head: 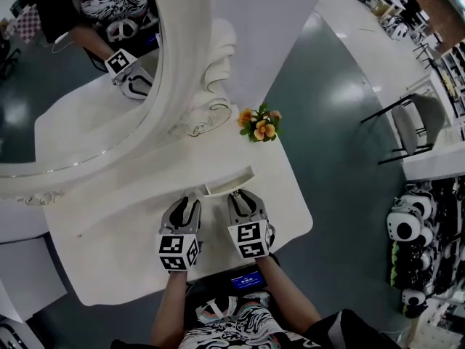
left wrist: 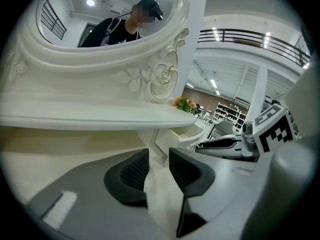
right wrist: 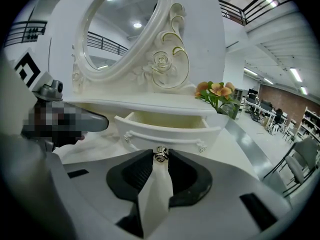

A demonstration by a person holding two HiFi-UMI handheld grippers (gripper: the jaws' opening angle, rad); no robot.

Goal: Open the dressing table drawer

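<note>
Pinching the one drawer's (right wrist: 167, 126) single knob (right wrist: 160, 154) between right gripper (right wrist: 160, 160) jaws; left gripper (left wrist: 159, 156), second of two, parted and empty. Drawer partly out beneath the mirror (right wrist: 120, 29), front facing both grippers, long axis crosswise.

Dressing table (head: 109, 267), mid-frame: white. Drawer (right wrist: 170, 126): cream; knob (right wrist: 160, 154) silver. Mirror frame (right wrist: 162, 61): white, gold-edged rose scrolls. Flowers (head: 259, 124): orange/yellow, green lvs. Left gripper (head: 189, 201) & right gripper (head: 242, 194): grey, blk ribbed pads, blk/wht square-marker cubes. Floor (head: 327, 122), right side: grey-green.
</note>
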